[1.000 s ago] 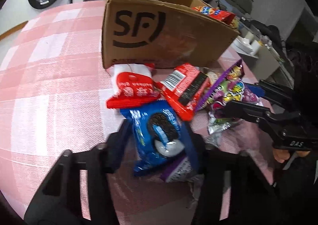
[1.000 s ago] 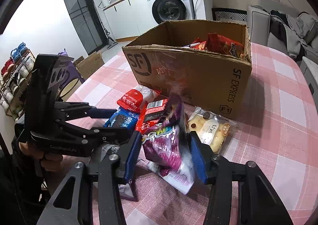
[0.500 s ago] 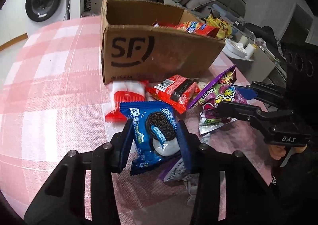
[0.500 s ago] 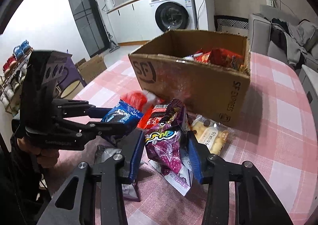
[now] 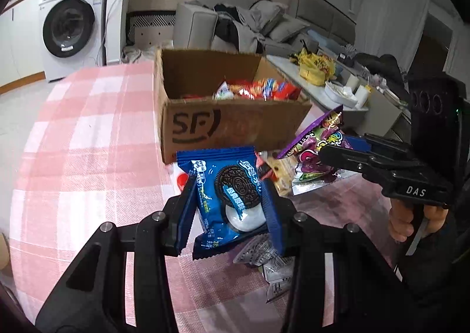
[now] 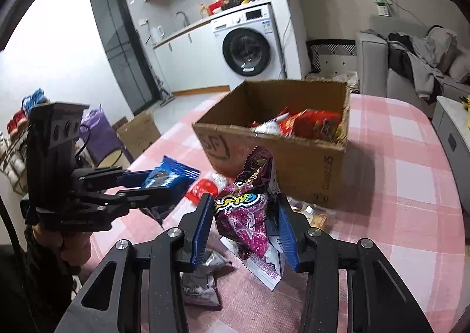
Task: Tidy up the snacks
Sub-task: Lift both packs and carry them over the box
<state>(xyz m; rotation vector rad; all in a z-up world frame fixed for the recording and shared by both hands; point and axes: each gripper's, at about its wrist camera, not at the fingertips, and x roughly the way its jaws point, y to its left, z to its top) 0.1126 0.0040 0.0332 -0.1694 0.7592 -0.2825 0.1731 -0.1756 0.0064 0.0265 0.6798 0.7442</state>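
Clamping a blue Oreo packet [image 5: 232, 200], the left hand-held gripper [image 5: 230, 209] holds it above the table [image 5: 88, 156]; beside it, the right hand-held gripper [image 6: 245, 227] pinches a purple candy bag [image 6: 246, 209] before the cardboard box [image 6: 293, 168].

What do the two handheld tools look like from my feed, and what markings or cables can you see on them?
Both are matte black linkage frames with silver pivot bolts and ribbed blue pads on the fingers. The left tool has a boxy black housing with three round holes. The right tool matches it, with white "DAS" lettering on its body above a pistol-style handle. A dark sleeve shows behind each hand. No cables are clearly visible on either.
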